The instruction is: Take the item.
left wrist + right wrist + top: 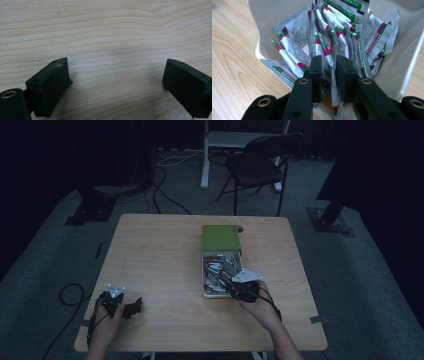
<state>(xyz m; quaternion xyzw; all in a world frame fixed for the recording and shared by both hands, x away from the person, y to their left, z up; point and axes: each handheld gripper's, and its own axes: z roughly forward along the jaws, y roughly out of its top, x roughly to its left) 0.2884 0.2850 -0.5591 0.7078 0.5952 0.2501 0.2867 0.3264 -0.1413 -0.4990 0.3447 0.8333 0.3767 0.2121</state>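
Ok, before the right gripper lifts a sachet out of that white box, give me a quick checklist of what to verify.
1. Right gripper jaws around a sachet: ok, closed in on one.
2. One sachet alone between the jaws: cannot tell, they stand tightly packed.
3. Neighbouring sachets free of the jaws: cannot tell.
4. White box flat on the table: ok.
5. Left gripper open, holding nothing, away from the box: ok.
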